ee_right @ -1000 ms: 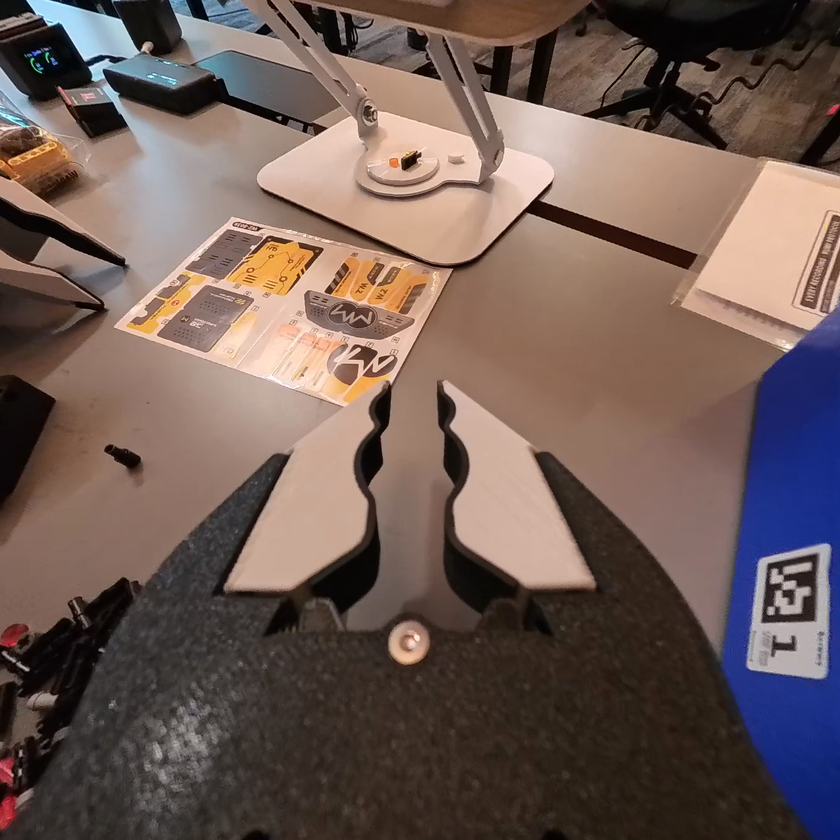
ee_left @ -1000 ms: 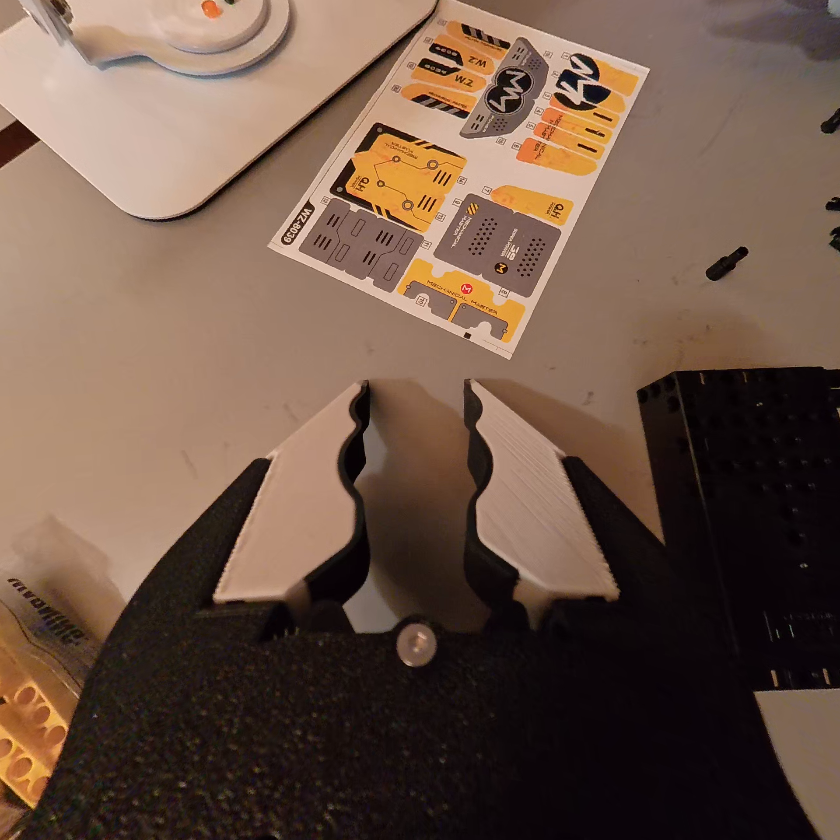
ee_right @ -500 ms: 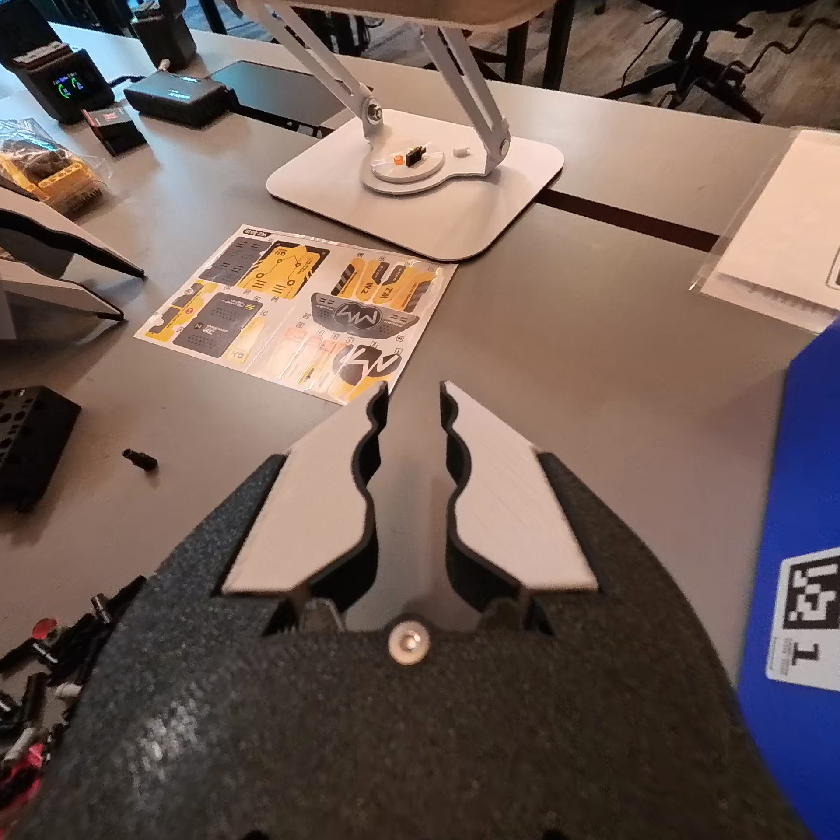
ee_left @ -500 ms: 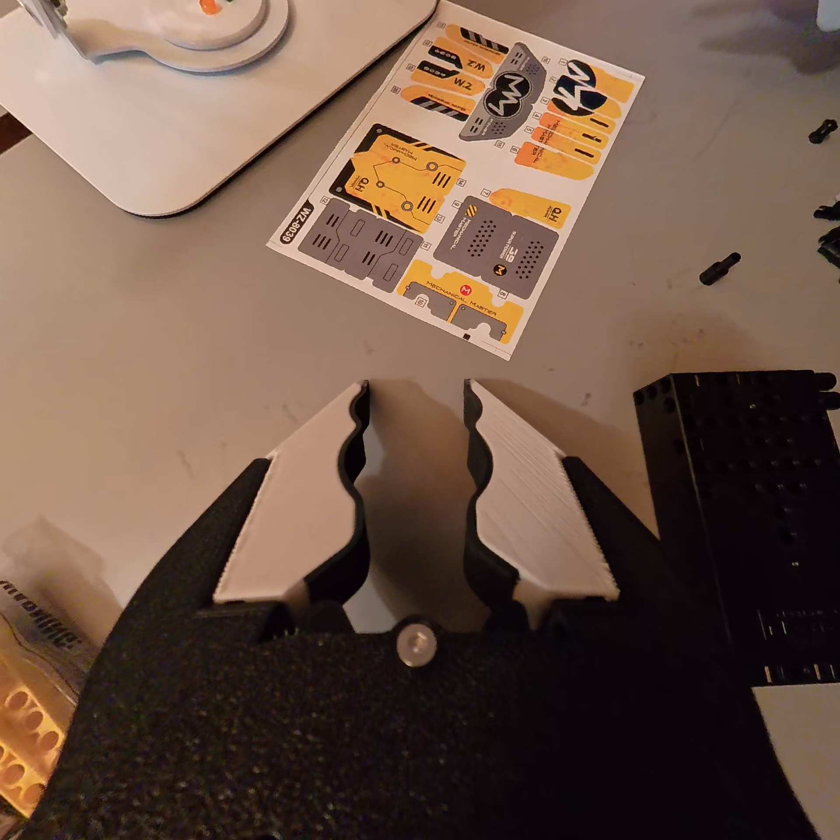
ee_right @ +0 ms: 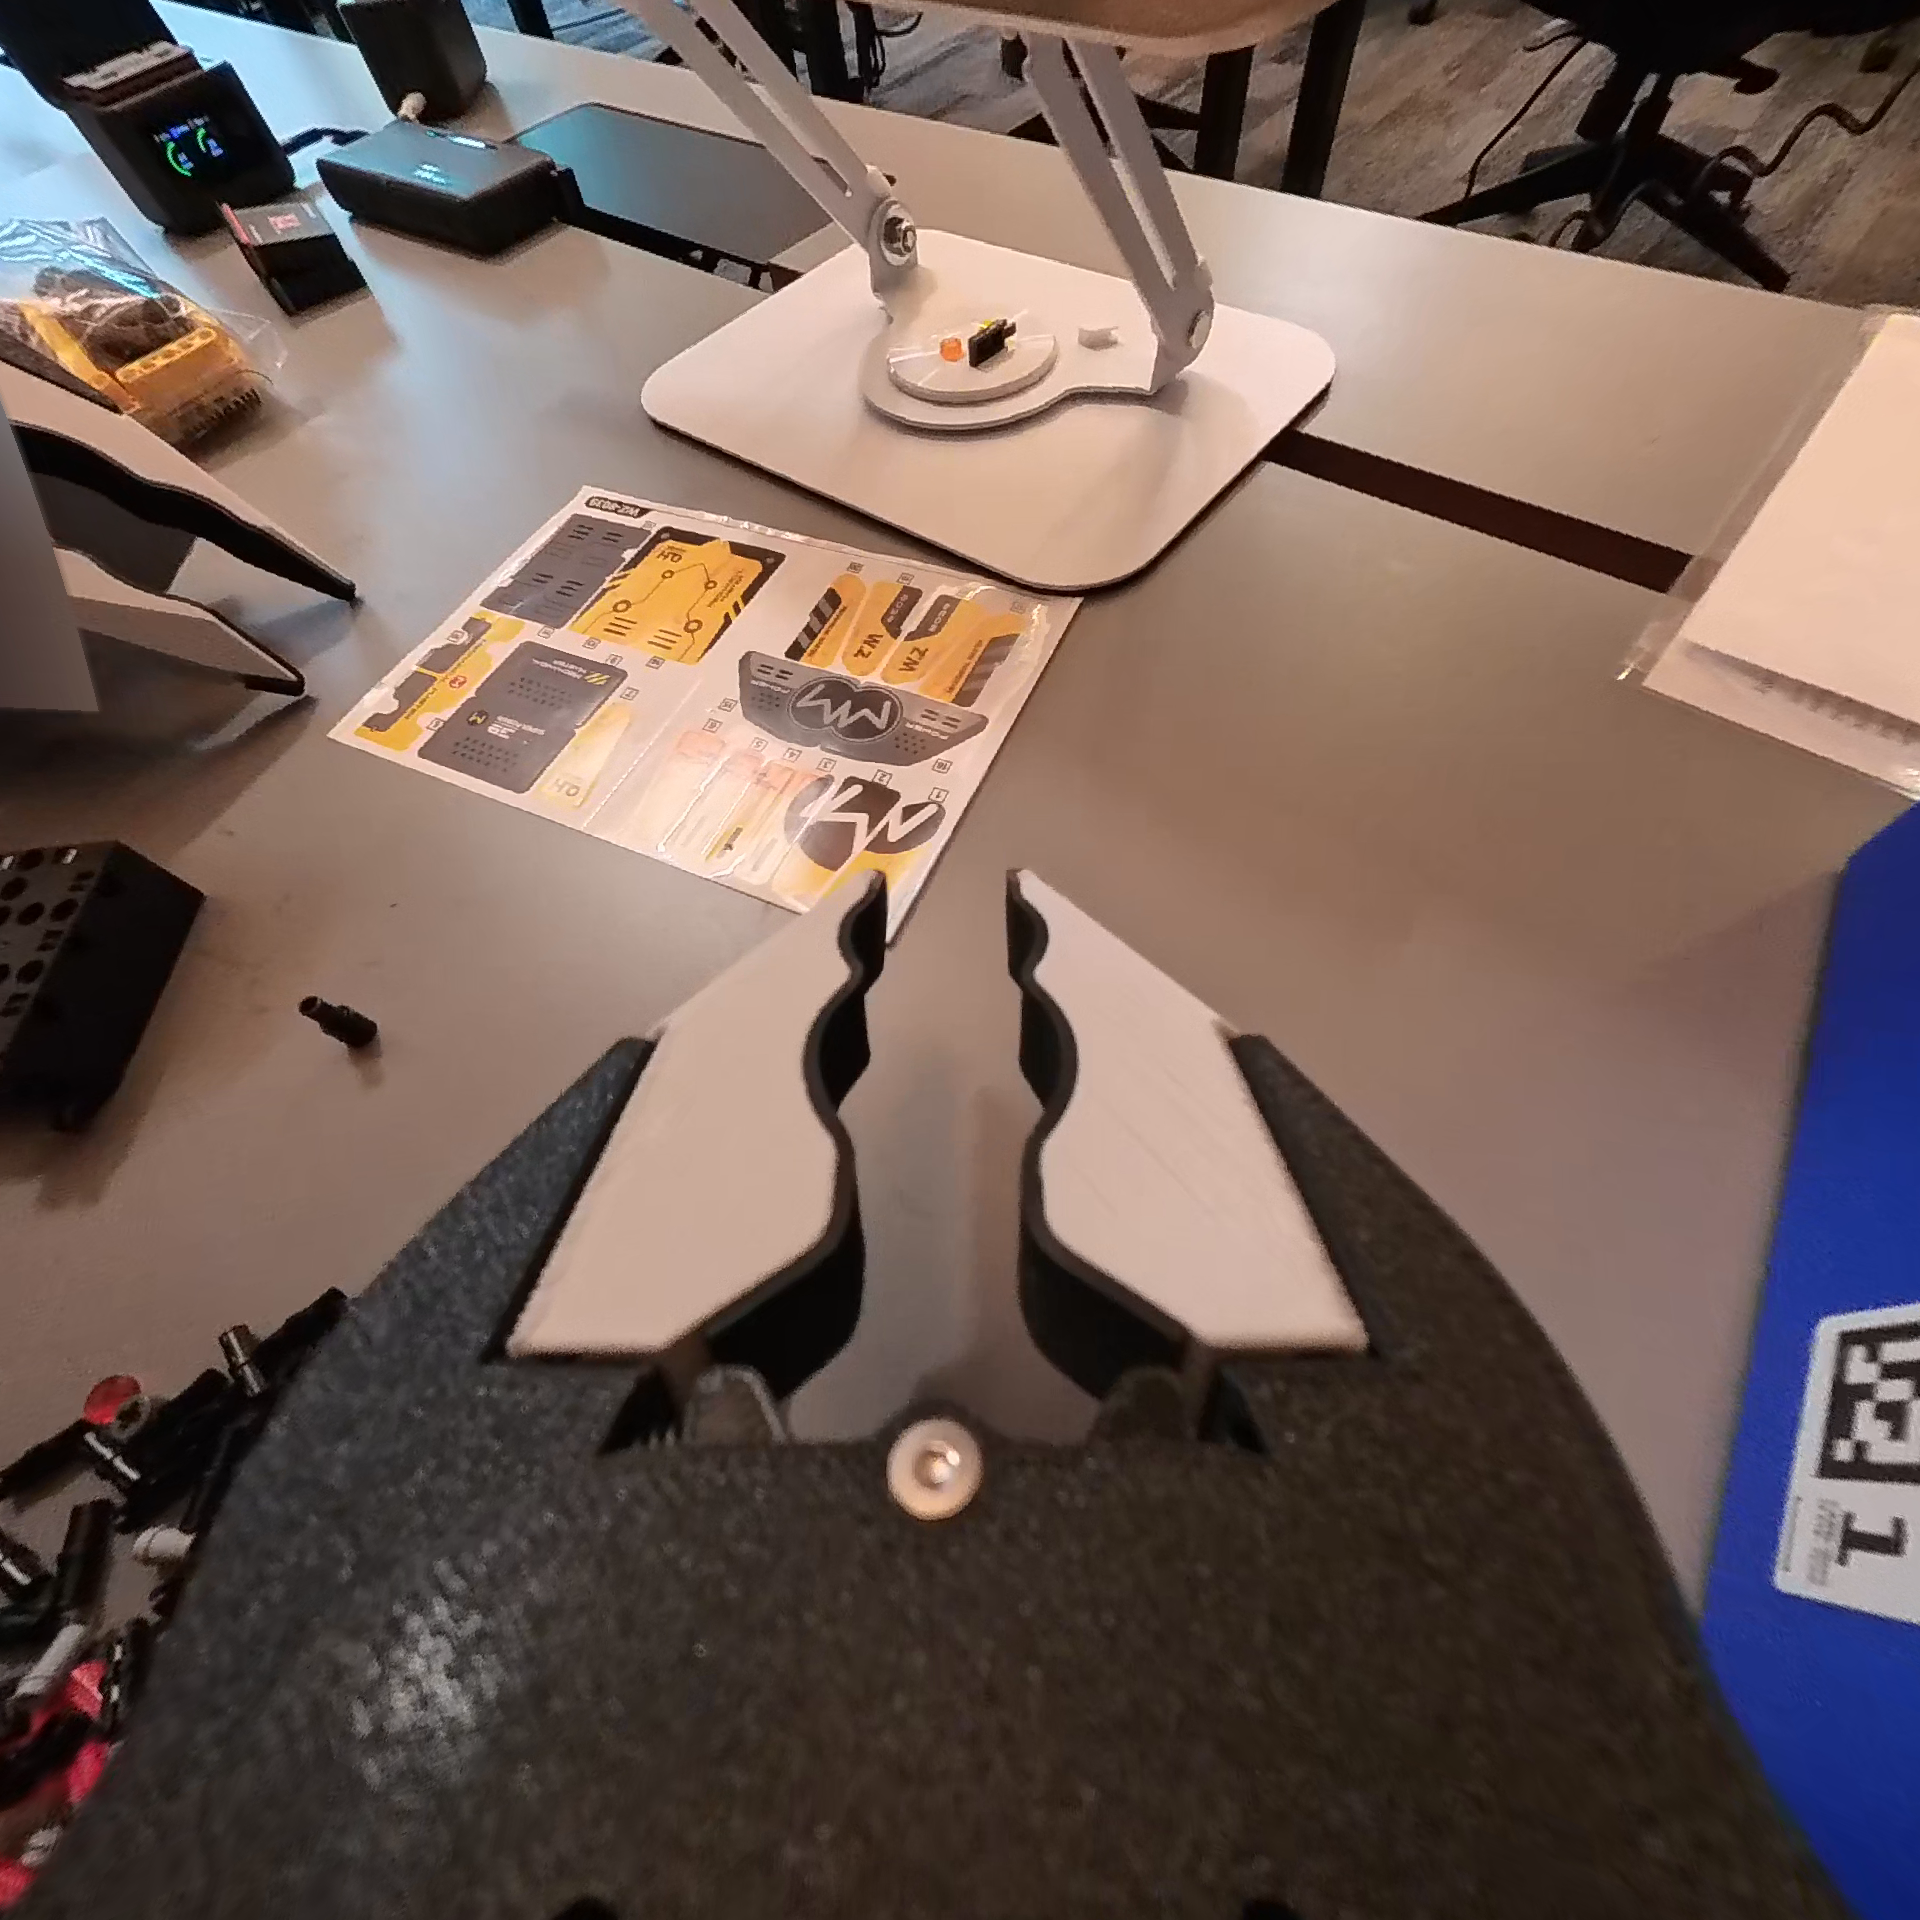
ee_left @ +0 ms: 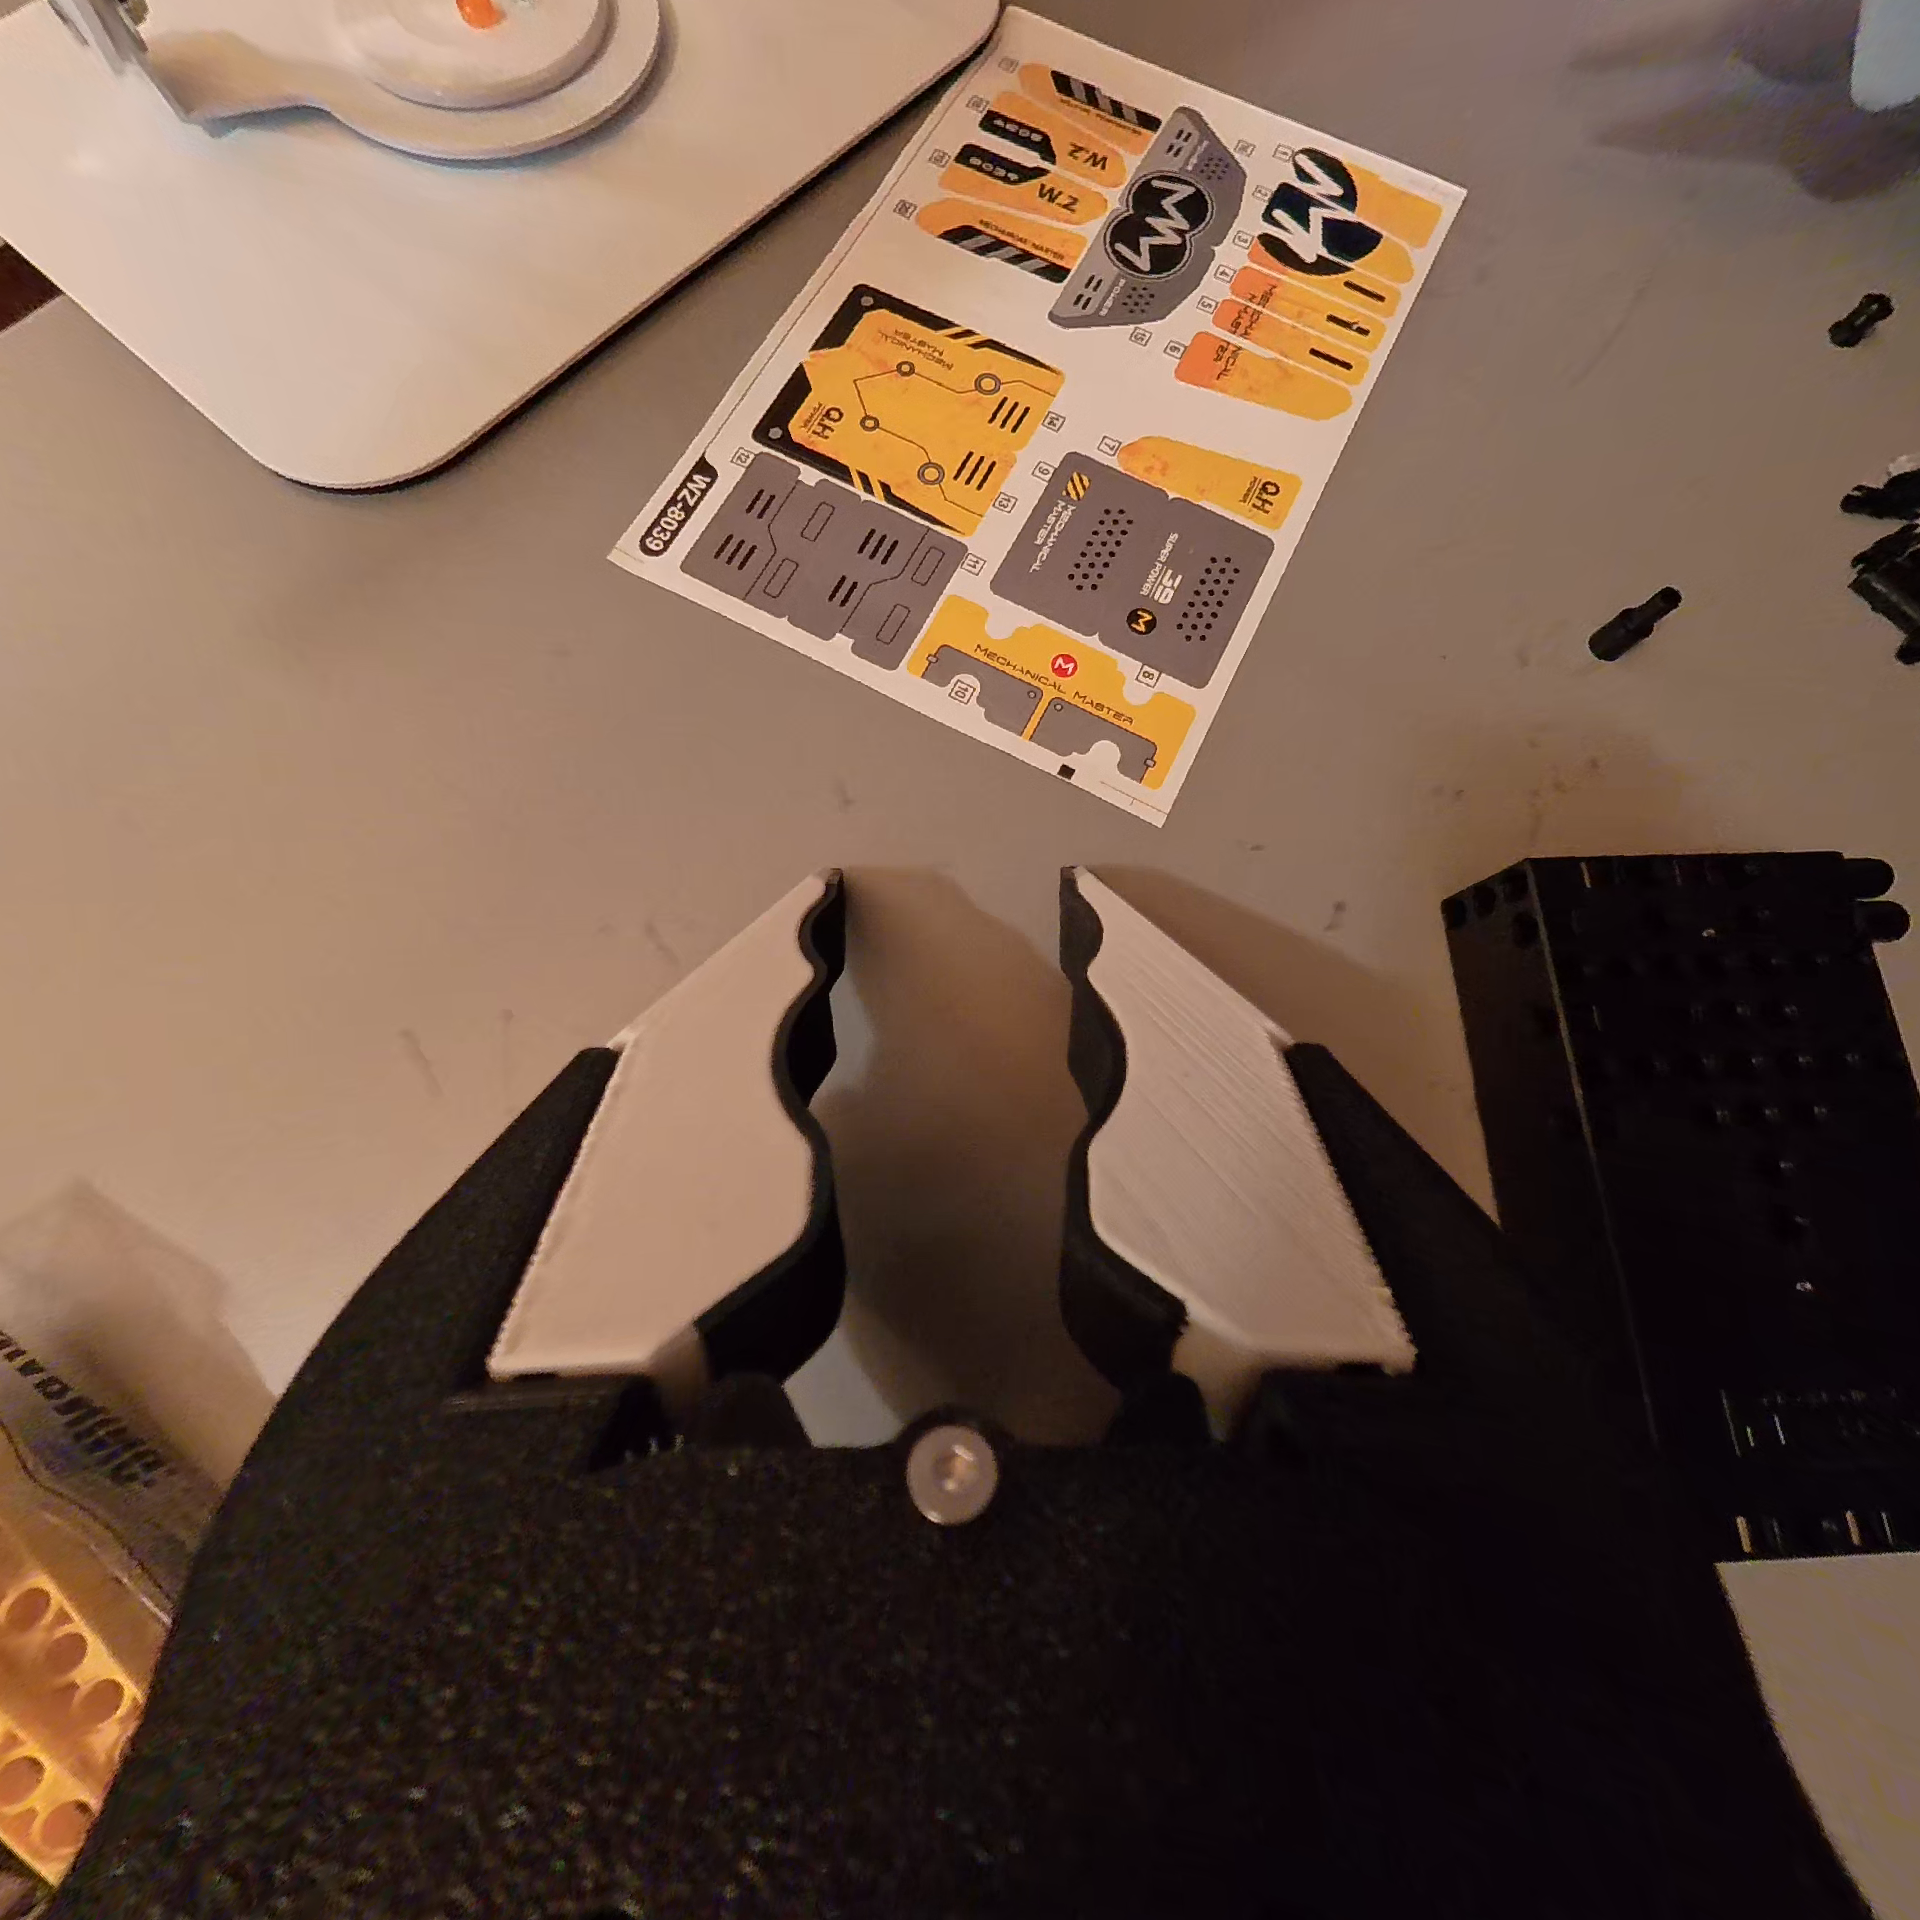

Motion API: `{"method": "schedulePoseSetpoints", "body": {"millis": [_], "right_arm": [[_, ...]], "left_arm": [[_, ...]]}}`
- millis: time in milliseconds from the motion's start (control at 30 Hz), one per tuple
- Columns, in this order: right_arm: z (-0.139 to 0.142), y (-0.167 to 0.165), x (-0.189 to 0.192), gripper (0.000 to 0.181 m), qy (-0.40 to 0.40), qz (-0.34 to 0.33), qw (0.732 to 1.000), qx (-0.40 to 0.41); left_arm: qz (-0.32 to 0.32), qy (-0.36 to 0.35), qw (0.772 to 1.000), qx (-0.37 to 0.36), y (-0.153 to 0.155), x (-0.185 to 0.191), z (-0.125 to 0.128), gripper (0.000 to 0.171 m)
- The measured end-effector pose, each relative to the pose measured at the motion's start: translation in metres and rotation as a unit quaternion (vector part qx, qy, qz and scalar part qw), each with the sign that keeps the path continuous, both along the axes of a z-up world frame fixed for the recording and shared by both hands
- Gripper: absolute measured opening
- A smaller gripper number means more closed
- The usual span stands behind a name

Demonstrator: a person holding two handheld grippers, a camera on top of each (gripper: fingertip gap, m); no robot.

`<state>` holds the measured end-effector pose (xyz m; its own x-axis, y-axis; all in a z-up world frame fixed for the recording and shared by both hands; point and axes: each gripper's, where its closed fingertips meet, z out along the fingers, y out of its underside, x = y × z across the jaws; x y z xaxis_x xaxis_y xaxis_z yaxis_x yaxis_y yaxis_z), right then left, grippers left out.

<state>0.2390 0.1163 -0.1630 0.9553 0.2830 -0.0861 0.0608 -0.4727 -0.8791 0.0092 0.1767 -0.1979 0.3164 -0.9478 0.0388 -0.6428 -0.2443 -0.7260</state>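
Left wrist view: the left gripper (ee_left: 951, 883) hovers over the grey table (ee_left: 312, 779), jaws wide and empty; a sticker sheet (ee_left: 1039, 416) lies at 12 o'clock, a black perforated block (ee_left: 1704, 1143) at 3 o'clock.

Right wrist view: the right gripper (ee_right: 945, 883) holds nothing, jaws narrowly parted, its left tip overlapping the sheet's near corner; a loose black pin (ee_right: 336, 1020) lies at 9 o'clock.

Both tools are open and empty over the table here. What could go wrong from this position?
1. The right tool hangs by the corner of the sticker sheet; dropping lower might crease or drag it.
2. The loose black pin lies alone on the table; a sweep could roll it away.
3. The black perforated block sits close beside the left tool; a sideways move may knock it.
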Motion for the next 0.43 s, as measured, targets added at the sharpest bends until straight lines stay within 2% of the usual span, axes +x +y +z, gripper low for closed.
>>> {"method": "schedulePoseSetpoints", "body": {"millis": [433], "right_arm": [[-0.0075, -0.0011, -0.0092, 0.023, -0.046, 0.020, 0.999, -0.011]], "left_arm": [[0.000, -0.003, 1.000, -0.005, 0.0001, -0.0001, 0.0004, 0.040]]}}
